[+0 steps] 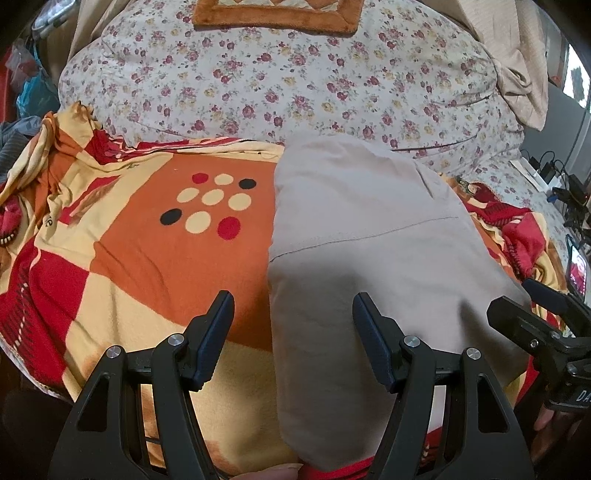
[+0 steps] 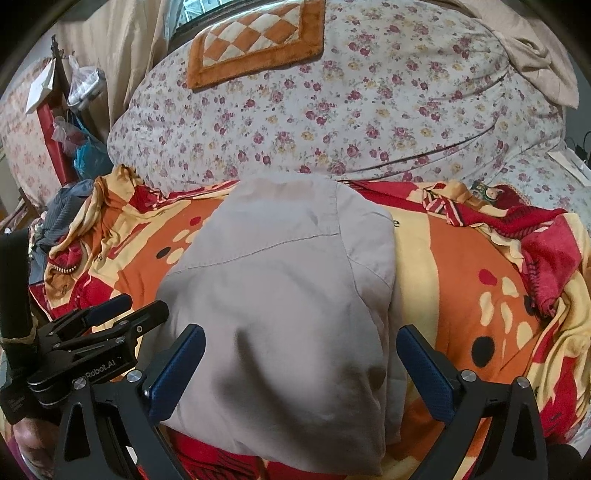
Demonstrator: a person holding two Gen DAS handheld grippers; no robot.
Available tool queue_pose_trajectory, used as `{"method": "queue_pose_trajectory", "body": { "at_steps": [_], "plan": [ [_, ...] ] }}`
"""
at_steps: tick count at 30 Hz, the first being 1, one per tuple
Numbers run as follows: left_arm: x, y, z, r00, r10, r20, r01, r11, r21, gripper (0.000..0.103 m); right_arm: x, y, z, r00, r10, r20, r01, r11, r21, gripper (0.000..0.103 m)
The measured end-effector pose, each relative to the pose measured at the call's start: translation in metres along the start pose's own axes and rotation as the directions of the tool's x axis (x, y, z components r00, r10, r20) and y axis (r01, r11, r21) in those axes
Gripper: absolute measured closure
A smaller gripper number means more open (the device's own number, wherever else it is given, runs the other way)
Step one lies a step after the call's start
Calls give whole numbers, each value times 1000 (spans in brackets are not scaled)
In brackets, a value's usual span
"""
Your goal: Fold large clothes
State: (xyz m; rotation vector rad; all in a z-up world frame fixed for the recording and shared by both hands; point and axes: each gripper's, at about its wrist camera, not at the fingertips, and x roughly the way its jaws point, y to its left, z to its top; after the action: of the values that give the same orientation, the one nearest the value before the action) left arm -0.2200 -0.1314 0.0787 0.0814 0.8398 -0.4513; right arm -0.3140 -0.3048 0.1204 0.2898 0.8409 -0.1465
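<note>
Left wrist view: the left hand-held gripper (image 1: 293,325) fills the bottom of the frame, its jaws well apart and holding nothing. The left edge of the beige garment (image 1: 369,266) runs down between them, lying loose with neither pad pressing on it. The garment occupies the centre right as a narrow, tidy slab on the patterned blanket (image 1: 155,236). A seam crosses it and its edges look straight. Behind, in the upper half, rises a floral quilt (image 1: 295,92) with an orange mat (image 1: 277,18) on top. At the right edge the right hand-held gripper (image 1: 532,310) pokes in.

Right wrist view: the right hand-held gripper (image 2: 301,369) sits low in the frame, jaws spread wide and empty, with the garment (image 2: 280,295) lying between and below them, not pinched. The left hand-held gripper (image 2: 129,310) shows at lower left.

Judging from the compact shape, the folding looks largely done. One more fold across, or a smoothing, may remain.
</note>
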Motion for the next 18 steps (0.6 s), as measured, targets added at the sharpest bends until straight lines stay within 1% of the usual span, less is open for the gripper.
{"method": "queue_pose_trajectory", "body": {
  "at_steps": [18],
  "plan": [
    [3,-2,0,1000,1,-6,-1,1000,4,36,4,-2,1,1000,2,-10,-2,1000,-6,1]
  ]
}}
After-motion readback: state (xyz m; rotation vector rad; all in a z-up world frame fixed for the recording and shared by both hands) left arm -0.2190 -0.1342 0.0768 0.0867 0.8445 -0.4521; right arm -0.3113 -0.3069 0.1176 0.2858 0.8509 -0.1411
